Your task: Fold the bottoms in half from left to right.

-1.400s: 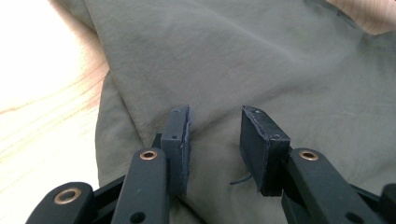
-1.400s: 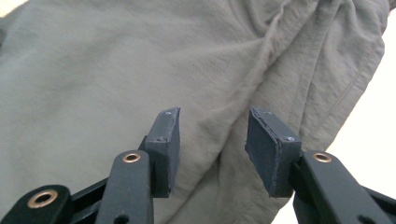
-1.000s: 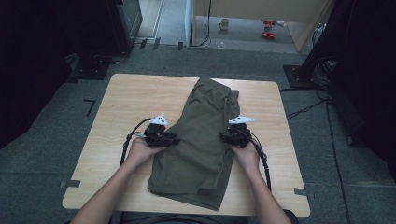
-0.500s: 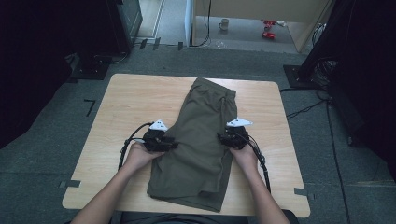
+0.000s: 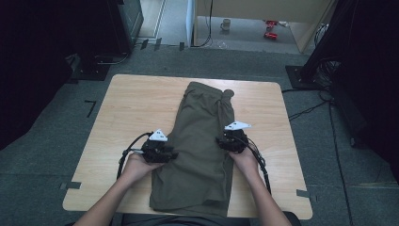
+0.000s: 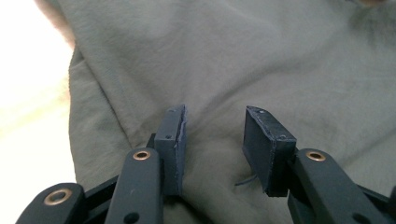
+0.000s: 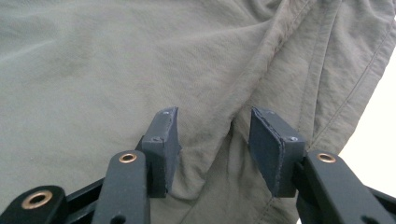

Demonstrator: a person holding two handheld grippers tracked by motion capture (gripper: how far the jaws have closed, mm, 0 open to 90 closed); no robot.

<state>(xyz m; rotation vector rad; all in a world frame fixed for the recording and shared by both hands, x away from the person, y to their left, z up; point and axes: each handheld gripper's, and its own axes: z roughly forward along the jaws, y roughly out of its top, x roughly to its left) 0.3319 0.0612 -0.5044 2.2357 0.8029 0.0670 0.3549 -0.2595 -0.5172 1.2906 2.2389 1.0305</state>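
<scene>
An olive garment, folded lengthwise, lies down the middle of the wooden table. My left gripper is at the garment's left edge. Its jaws have just been opening and stand apart over the cloth, which lies slack between the pads without being pressed. At the garment's right edge, my right gripper has a raised fold of the cloth gathered between its pads. Creases run into the gap.
The table's near edge is just past the garment's hem. Bare wood lies left and right of the garment. Cables trail from both grippers over the table. Dark equipment and floor cables surround the table.
Both hands have drawn back toward the near edge, the left one more. The garment has come with them and lies straighter. The left jaws have opened wider.
</scene>
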